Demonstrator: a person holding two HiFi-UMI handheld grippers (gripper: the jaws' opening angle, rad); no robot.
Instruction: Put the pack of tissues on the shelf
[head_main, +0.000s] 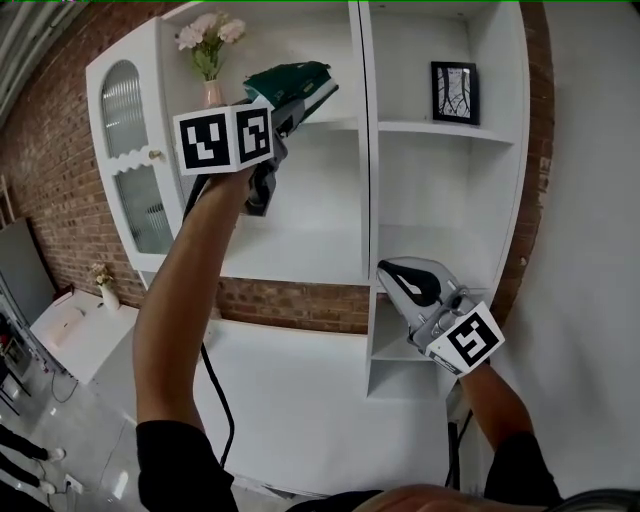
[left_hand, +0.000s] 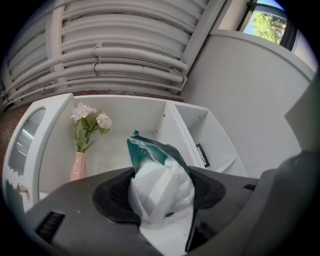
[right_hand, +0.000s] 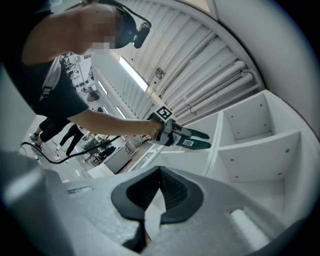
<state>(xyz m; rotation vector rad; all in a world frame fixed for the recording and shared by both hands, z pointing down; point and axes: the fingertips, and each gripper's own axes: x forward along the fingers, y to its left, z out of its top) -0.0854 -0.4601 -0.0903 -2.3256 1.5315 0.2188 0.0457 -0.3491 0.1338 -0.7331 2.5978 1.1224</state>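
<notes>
The pack of tissues (head_main: 295, 85) is green and white and is pinched in my left gripper (head_main: 290, 105), which is raised to the top left compartment of the white shelf (head_main: 330, 122). In the left gripper view the pack (left_hand: 160, 185) bulges up between the dark pads, and that gripper (left_hand: 162, 195) is shut on it. It points at the compartment's back wall, right of the vase. My right gripper (head_main: 395, 272) hangs lower, in front of the shelf's right column. Its jaws meet with nothing between them (right_hand: 160, 172). The right gripper view shows the pack (right_hand: 192, 142) from the side.
A pink vase of flowers (head_main: 210, 50) stands at the left of the same compartment (left_hand: 80, 160). A framed picture (head_main: 454, 92) sits on the upper right shelf. An arched glass door (head_main: 125, 110) flanks the unit. A low white table with a small vase (head_main: 105, 290) stands at the lower left.
</notes>
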